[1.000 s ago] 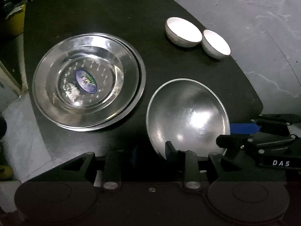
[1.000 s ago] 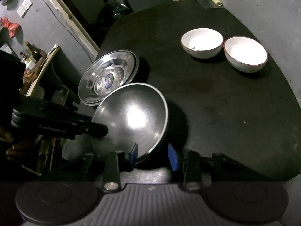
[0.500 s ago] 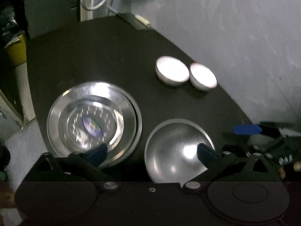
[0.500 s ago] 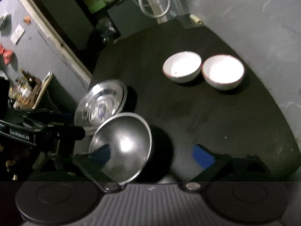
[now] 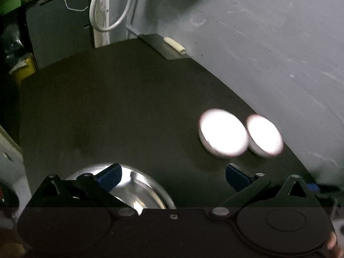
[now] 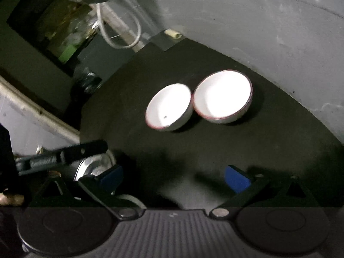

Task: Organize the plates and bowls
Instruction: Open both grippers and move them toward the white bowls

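Both my hand-held grippers, left and right, are spread and empty; the two white bowls sit ahead, touching, nearer my right.

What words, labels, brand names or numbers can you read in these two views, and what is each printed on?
None can be read.
The steel dish, the two white bowls and the grippers carry no legible print.
A small embossed mark on the right gripper's ribbed body is too small to read.
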`<state>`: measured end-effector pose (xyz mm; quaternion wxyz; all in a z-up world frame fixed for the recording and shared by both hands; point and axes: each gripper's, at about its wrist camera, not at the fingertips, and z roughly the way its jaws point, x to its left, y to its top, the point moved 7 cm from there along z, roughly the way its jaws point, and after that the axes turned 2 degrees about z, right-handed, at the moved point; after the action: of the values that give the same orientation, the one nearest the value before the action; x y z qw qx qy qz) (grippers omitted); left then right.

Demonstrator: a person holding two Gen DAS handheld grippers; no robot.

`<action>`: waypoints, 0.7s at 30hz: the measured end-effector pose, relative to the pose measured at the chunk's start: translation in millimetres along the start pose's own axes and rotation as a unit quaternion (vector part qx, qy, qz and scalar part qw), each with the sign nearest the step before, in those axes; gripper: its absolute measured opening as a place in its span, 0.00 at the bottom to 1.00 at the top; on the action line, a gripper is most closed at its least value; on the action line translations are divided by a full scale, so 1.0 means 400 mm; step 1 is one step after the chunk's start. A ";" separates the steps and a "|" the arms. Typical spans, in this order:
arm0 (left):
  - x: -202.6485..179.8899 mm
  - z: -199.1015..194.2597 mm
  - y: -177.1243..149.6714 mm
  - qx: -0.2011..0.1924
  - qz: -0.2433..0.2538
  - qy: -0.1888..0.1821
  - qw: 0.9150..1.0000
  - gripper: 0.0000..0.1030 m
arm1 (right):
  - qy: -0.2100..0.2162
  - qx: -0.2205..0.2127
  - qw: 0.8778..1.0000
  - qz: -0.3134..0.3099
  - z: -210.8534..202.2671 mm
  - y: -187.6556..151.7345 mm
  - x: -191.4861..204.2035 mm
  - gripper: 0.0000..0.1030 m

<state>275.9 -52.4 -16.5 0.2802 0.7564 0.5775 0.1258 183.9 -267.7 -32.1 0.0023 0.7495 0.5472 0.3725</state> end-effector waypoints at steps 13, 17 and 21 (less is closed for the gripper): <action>-0.054 0.219 0.161 0.032 0.150 0.022 0.988 0.98 | -0.015 -0.043 0.992 0.121 0.133 0.087 -0.048 0.98; -0.077 0.241 0.167 0.040 0.182 0.019 0.982 0.90 | -0.022 -0.043 0.991 0.127 0.154 0.092 -0.058 0.88; -0.085 0.254 0.162 0.055 0.177 -0.009 0.983 0.73 | -0.028 -0.045 0.989 0.136 0.169 0.093 -0.065 0.79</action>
<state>369.9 -124.0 -57.4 0.2164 0.8621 0.4380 0.1345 249.0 -276.7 -80.3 0.0006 0.8261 0.4226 0.3728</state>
